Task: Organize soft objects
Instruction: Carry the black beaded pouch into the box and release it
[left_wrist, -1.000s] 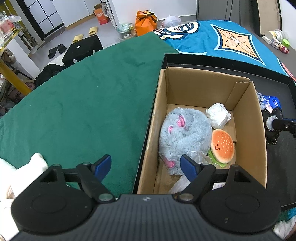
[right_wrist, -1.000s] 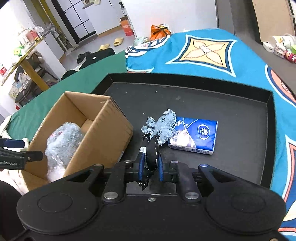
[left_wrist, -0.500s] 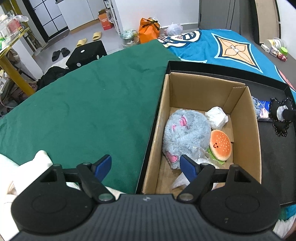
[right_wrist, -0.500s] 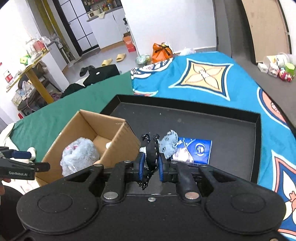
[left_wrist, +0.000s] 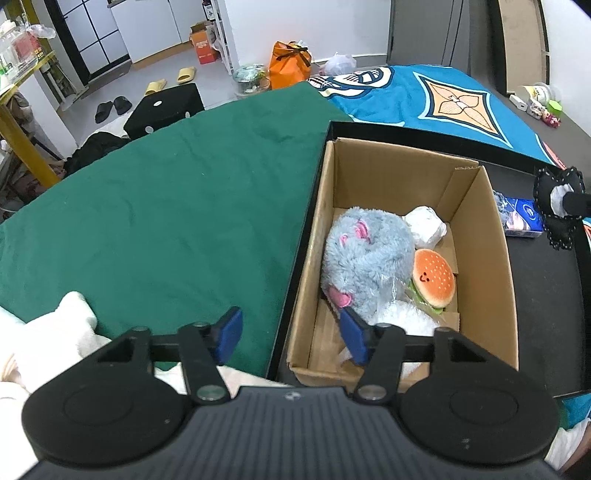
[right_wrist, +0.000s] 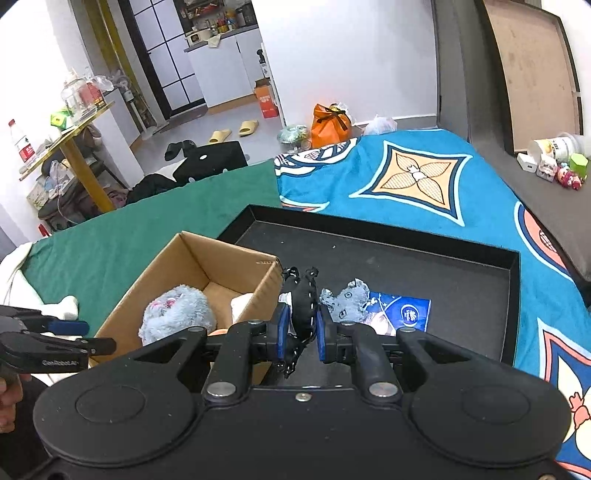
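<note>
Your left gripper (left_wrist: 290, 334) hangs over the cardboard box's (left_wrist: 476, 254) near-left corner, jaws closing on nothing; the grey plush (left_wrist: 365, 258) and burger toy (left_wrist: 434, 277) lie inside. Your right gripper (right_wrist: 300, 329) is clamped on a black lace-trimmed fabric piece (right_wrist: 304, 295) above the black tray (right_wrist: 461, 291).

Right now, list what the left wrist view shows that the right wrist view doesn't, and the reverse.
Only the left wrist view shows the burger plush and the crumpled white wad inside the cardboard box, with the left claw closing on nothing.

Only the right wrist view shows the right claw shut on the black lace-trimmed item, and the small grey rag on the tissue pack.

Both show the box, the grey plush, the tissue pack and the black tray.
</note>
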